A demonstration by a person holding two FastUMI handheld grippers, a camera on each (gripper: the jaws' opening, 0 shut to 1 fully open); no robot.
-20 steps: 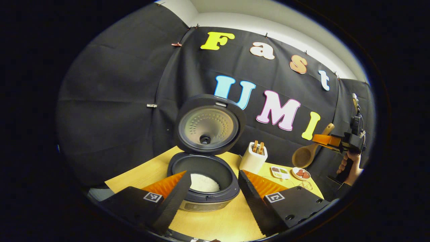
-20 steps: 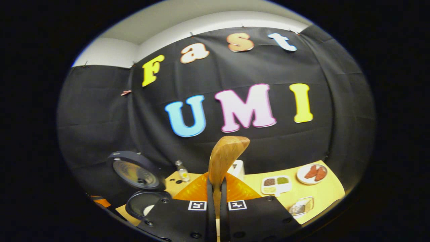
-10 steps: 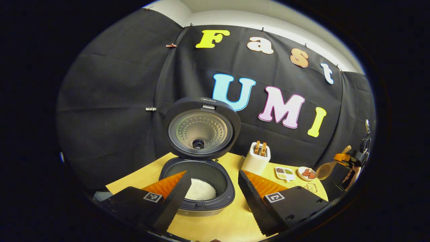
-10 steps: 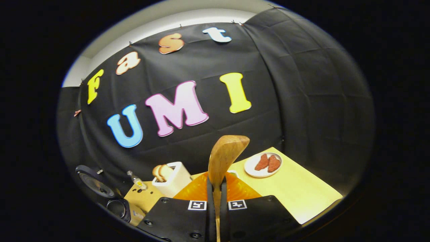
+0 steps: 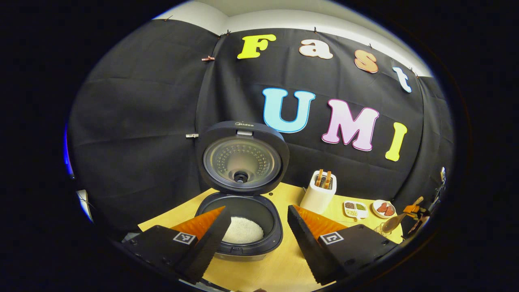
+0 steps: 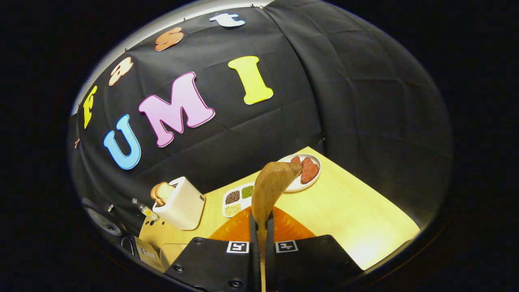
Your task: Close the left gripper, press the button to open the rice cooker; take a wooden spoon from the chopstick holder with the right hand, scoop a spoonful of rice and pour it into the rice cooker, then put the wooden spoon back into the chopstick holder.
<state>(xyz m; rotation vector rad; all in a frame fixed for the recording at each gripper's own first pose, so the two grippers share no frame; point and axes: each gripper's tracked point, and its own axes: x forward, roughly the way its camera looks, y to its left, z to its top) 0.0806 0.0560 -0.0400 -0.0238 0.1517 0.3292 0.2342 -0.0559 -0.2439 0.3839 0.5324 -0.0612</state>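
— What has moved since a second ago?

— My right gripper has swung down and to the right. A second ago its view took in the open cooker lid; now that view shows the tabletop. From my left gripper's view the right gripper, once raised beside the wall, now sits small and low at the table's far right edge.

— Items, left to right?

— Left gripper view: rice cooker, lid upright, white rice in the pot; chopstick holder; divided dish; plate. Right gripper view alone: a small bottle left of the holder, the plate's red pieces close up.

— And your claws?

— Left gripper: fingers spread wide, holding nothing, the cooker's front between them. Right: both fingers clamped on the wooden spoon handle, bowl held above the table near the plate.
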